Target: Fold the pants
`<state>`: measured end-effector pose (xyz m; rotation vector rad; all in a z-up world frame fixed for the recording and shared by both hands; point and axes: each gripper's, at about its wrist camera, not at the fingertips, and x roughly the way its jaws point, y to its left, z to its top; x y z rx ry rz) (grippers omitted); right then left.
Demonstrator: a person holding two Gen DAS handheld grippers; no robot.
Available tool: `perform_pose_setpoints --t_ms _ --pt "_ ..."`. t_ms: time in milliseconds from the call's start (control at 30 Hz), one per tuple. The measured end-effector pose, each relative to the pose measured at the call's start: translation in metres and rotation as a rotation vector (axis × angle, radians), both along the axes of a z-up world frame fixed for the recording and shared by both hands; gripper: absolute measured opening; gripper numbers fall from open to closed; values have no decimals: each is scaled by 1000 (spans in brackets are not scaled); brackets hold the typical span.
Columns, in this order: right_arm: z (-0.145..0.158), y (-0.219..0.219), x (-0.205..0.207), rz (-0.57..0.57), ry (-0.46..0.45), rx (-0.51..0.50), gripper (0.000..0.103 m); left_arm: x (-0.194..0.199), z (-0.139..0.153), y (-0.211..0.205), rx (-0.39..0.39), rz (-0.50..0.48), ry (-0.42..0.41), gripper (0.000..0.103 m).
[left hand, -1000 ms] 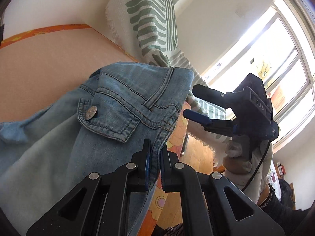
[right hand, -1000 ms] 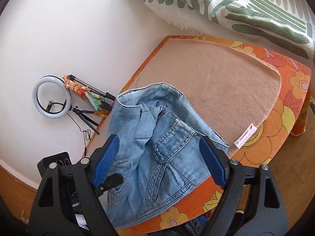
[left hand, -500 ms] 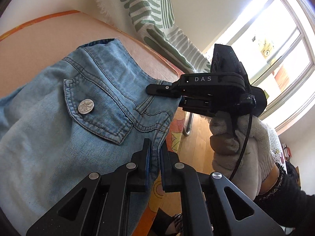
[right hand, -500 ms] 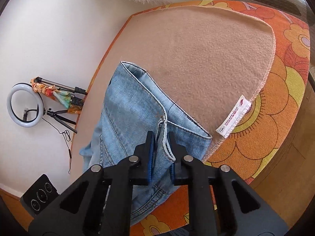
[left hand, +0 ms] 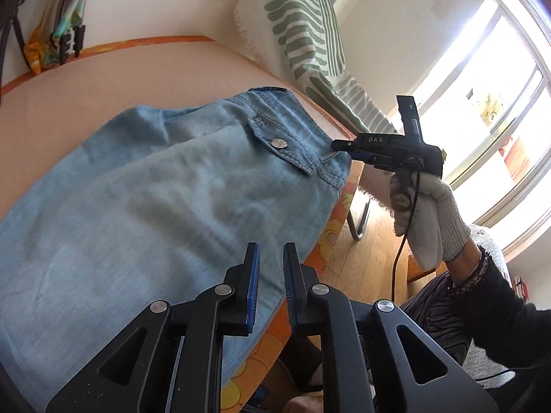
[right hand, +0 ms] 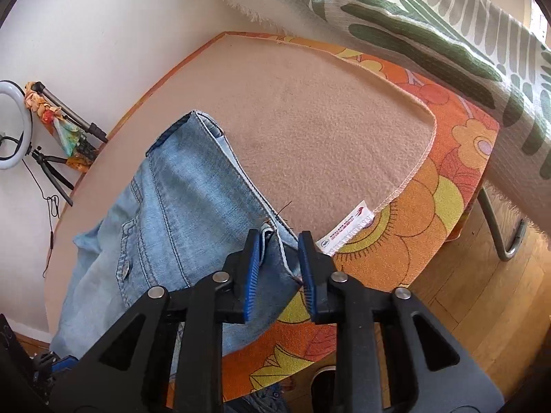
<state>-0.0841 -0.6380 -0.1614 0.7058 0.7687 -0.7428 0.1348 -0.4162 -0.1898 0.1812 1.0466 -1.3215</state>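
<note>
Light blue denim pants lie spread on a tan blanket over the table, the waistband end with a buttoned back pocket at the far right. My left gripper is slightly open over the pants' near edge, holding nothing. My right gripper is partly open around the waistband corner at the table's edge. It also shows in the left wrist view, its tips at that corner. The pants show in the right wrist view too.
An orange flowered cloth lies under the blanket, with a white label at its hem. A green-patterned throw hangs behind. A ring light and tripod stand by the wall. Wooden floor lies below the table edge.
Both grippers have opened and let go of the pants. The left one pulled back along the fabric away from the waistband. The pants now lie flatter and more spread out.
</note>
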Motion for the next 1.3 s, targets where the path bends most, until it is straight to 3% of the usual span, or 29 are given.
perform_pose_setpoints --t_ms 100,267,333,467,500,600,700,800,1000,1167,1267,1300 --pt "26 9 2 5 -12 -109 41 3 -12 19 27 48 -45 17" --pt "54 39 49 263 -133 -126 44 -2 -22 35 17 72 -55 17" --pt "57 56 83 374 -128 -145 47 -10 -23 37 26 56 -85 18" --pt "53 96 146 625 -100 -150 71 -17 -14 53 2 52 -93 19" --pt "49 104 161 683 -88 -147 73 -18 -11 56 -6 59 -95 20" --pt "35 119 206 791 -21 -129 76 -20 -6 74 -1 54 -111 33" --pt "21 125 242 816 54 -118 76 -21 -2 93 40 58 -185 40" --pt "21 134 253 849 23 -91 76 -22 -2 111 94 69 -256 50" --pt "19 152 261 872 61 -144 76 -28 -15 137 125 98 -245 50" --pt "9 146 272 845 82 -149 76 -23 -11 118 60 93 -208 50" --pt "-1 137 279 842 94 -101 76 -31 -13 90 71 25 -274 50" --pt "-3 135 281 839 92 -87 76 -30 -16 83 63 17 -257 50"
